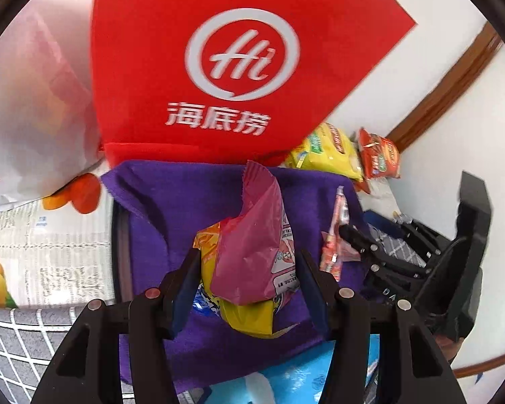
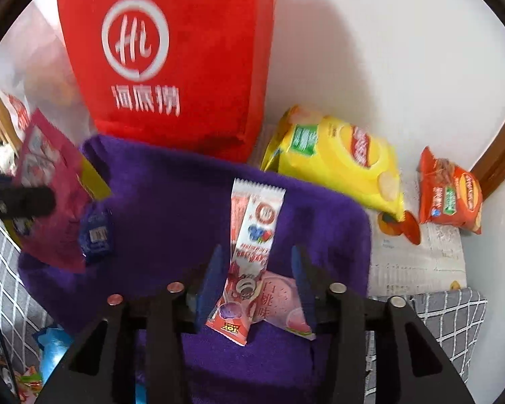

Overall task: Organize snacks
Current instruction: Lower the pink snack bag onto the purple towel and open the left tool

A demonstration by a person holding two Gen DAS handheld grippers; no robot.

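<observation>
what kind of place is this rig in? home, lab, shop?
Probably a home, likely a room corner. Snack packs such as the yellow chip bag lie on a patterned table cover by a white wall with wooden trim, and a red restaurant carry bag stands behind a purple cloth.

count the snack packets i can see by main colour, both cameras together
Yellow: 1, the yellow crisp bag by the wall.
Orange-red: 1, the orange-red crisp bag.
Pink and yellow: 1, the pink-and-yellow packet between the left gripper pads.
White and red: 1, the long white-and-red sachet.
Pale pink: 1, the pale pink sachet.
Blue: 1, the small blue wrapper.
Total: 6
</observation>
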